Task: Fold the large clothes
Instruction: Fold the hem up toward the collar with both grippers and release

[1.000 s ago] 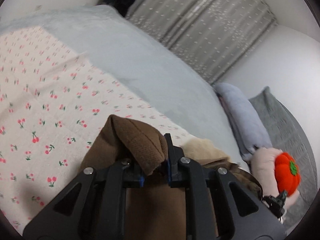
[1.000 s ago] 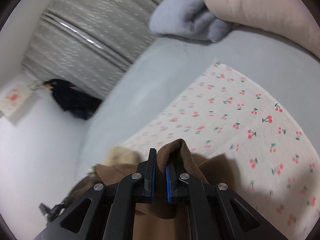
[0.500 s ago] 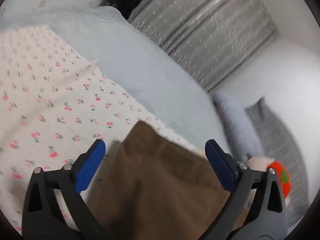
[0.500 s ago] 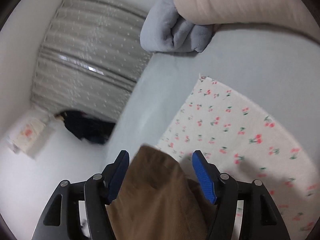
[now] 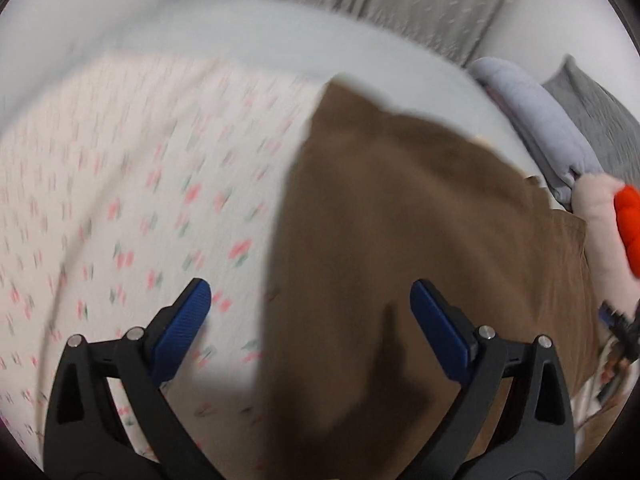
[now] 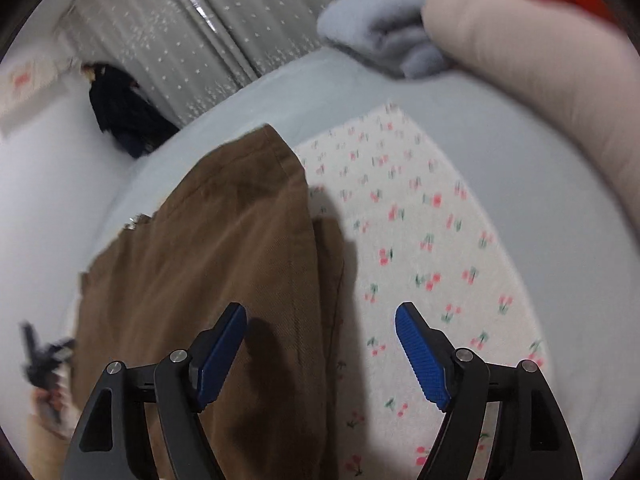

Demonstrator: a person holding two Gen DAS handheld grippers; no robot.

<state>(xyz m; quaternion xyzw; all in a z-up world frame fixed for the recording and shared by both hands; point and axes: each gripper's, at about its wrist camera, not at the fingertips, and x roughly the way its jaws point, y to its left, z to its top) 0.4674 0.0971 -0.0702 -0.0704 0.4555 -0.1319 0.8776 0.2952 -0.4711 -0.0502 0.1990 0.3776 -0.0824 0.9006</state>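
A brown garment (image 5: 400, 248) lies folded on a white cherry-print sheet (image 5: 140, 200) on the bed; it also shows in the right wrist view (image 6: 224, 264). My left gripper (image 5: 310, 320) is open and empty, held just above the garment's near left part. My right gripper (image 6: 320, 344) is open and empty, above the garment's right edge, where a lower layer shows beside the top fold. The cherry-print sheet (image 6: 420, 248) extends to the right of the garment.
A folded pale blue blanket (image 5: 536, 120), a grey pillow (image 5: 592, 108) and a pink plush with an orange part (image 5: 628, 216) lie at the bed's head. Grey curtains (image 6: 224, 28) and dark hanging clothes (image 6: 120, 108) stand behind the bed.
Both grippers were shut on the garment's folded edge, then opened and let it go. The garment now lies flat and both grippers have drawn back above it.
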